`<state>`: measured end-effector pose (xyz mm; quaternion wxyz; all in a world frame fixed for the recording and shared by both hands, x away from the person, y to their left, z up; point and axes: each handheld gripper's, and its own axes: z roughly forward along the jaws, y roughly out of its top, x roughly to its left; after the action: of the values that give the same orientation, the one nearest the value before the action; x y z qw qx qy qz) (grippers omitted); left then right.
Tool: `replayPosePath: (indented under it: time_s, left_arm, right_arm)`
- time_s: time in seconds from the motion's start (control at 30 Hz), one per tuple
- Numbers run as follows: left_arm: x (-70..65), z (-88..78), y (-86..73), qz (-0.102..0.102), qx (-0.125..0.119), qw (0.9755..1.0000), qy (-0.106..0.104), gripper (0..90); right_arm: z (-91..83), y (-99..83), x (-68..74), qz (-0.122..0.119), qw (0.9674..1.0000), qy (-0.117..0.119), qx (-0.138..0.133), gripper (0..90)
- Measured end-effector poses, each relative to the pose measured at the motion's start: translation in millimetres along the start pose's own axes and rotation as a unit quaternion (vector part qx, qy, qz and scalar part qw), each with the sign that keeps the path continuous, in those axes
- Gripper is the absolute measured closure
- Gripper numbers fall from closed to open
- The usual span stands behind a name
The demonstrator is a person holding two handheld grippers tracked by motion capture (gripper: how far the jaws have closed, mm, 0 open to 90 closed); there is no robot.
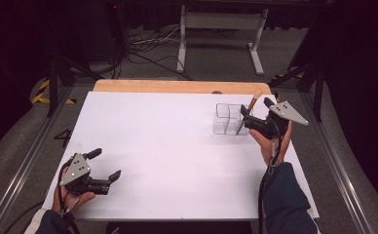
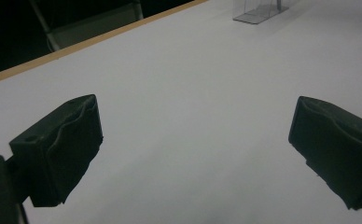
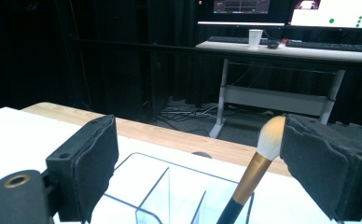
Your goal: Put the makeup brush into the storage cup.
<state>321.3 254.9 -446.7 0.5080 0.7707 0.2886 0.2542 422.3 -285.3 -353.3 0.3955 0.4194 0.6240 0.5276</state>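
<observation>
**Brush standing in clear box, right gripper spread around it**

Near the desk's far right corner, right gripper (image 1: 253, 118) hovering at a clear box (image 1: 228, 119) with dividers, jaws spread wide and gripping nothing. Makeup brush (image 3: 254, 170) standing tilted in one compartment, white bristles up, gold collar below, dark handle down inside; from the right gripper view, bristle tip close beside the right-hand pad (image 3: 316, 165), whether touching or just apart hard to tell. Left gripper (image 1: 105, 168) resting open and empty near the desk's near left corner, well apart from the work, bare white desk (image 2: 193, 93) between its jaws.

Judged the step in hand: either letting go of the brush after placing it, or closing in to lift it. To do it well: keep the pads clear of the box's thin walls, which look light enough to slide or tip. For a pick-up, centre the jaws on the gold collar rather than the soft bristles, close squarely, then lift straight along the handle's lean. For a release, back straight away without brushing the tip.
</observation>
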Motion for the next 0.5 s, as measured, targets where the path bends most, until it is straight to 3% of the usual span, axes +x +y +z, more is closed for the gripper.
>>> replayPosePath:
  time_s: [0.5]
  left_arm:
    - [-0.5, 0.5, 0.0, -0.001, 0.001, 1.0000, 0.000, 3.4]
  right_arm:
    - [-13.6, -6.8, 5.3, -0.013, 0.9999, 0.006, -0.007, 13.8]
